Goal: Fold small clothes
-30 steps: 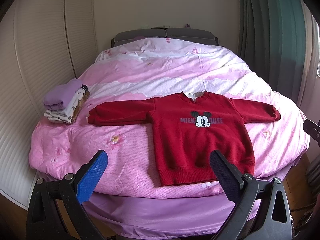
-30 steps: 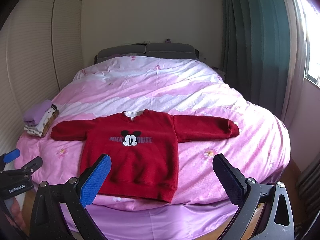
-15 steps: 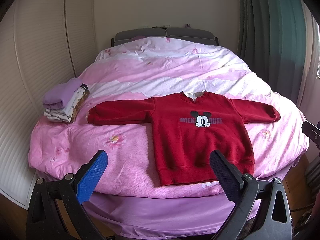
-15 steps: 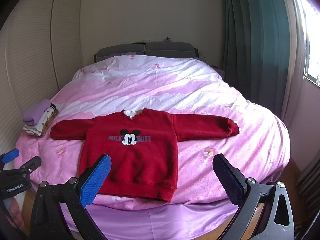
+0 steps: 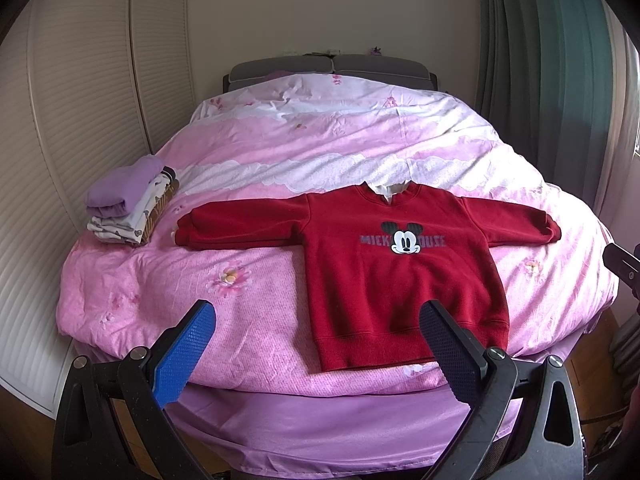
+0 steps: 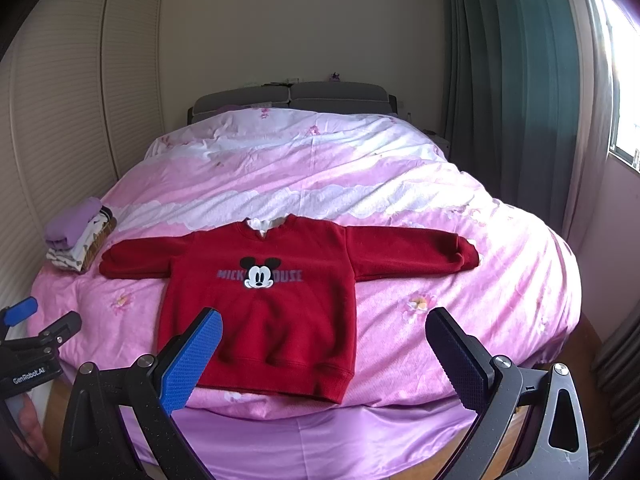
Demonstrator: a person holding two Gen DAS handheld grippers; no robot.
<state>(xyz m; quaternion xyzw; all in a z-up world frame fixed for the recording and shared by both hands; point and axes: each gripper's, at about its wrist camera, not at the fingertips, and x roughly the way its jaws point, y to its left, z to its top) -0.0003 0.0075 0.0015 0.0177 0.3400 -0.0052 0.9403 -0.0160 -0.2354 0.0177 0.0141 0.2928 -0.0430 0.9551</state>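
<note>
A red fleece sweatshirt with a cartoon mouse face (image 5: pixel 400 264) is lying flat, front up, sleeves spread, near the foot of the bed's pink floral quilt (image 5: pixel 248 280). The left gripper (image 5: pixel 316 356) and right gripper (image 6: pixel 324 356) are hovering before the bed, both spread wide, holding nothing. A stack of folded purple and patterned clothes (image 5: pixel 128 204) is sitting beside the left sleeve.

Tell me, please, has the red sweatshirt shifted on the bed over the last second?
No. The red sweatshirt lies spread flat in the same spot, its left cuff just as near the stack of folded clothes as before. Neither claw touches it.
</note>
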